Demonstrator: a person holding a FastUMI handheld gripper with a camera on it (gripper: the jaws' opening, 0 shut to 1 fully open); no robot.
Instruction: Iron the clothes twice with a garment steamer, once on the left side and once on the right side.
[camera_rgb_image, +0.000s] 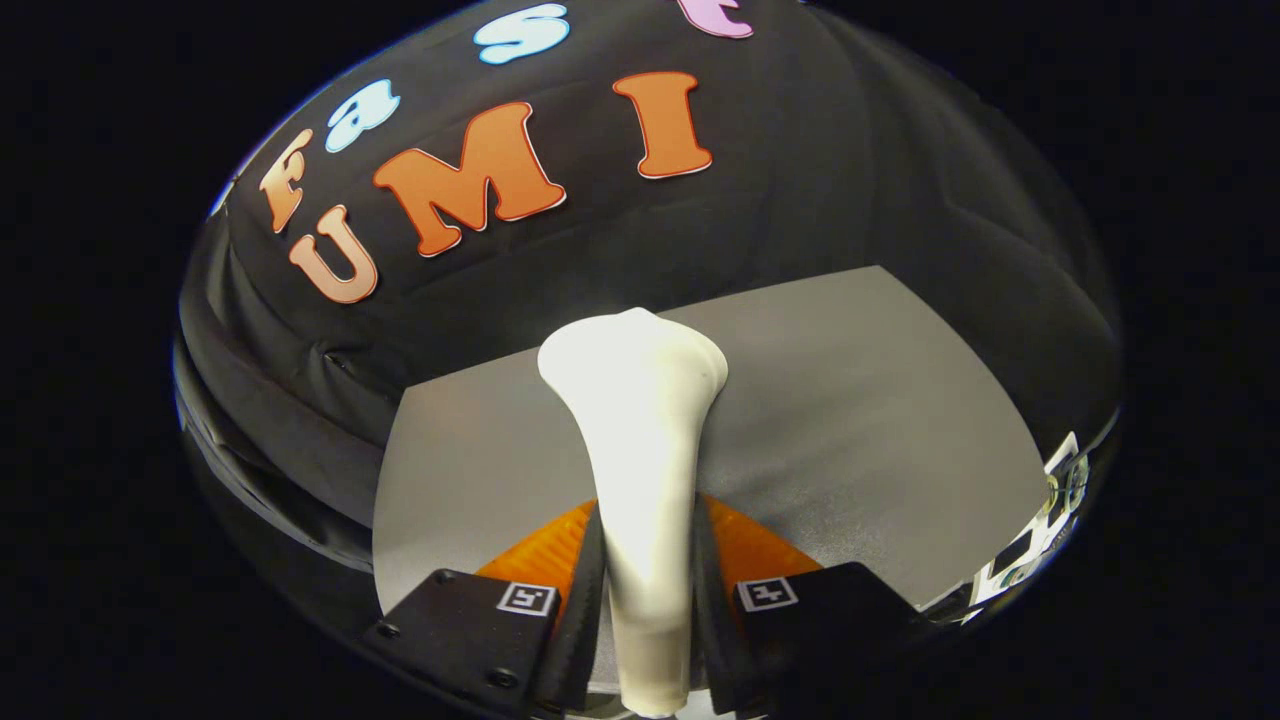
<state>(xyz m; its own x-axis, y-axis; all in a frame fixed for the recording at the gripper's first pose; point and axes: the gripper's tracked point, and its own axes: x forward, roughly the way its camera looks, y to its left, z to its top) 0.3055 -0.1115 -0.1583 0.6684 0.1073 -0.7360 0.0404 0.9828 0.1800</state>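
Note:
A white garment steamer (640, 440) stands up between my two fingers, its slim handle squeezed by both and its wide head flaring out beyond the fingertips. My gripper (648, 560) is shut on that handle. Under and beyond the steamer lies a flat grey surface (880, 420); whether it is cloth or a board I cannot tell. The steamer head hovers over its middle, tilted slightly to the left.
The booth's black cloth wall (800, 200) rises right behind the grey surface and folds around its left side. At the far right edge of the grey surface sit some small pale and dark objects (1040, 530), too small to identify.

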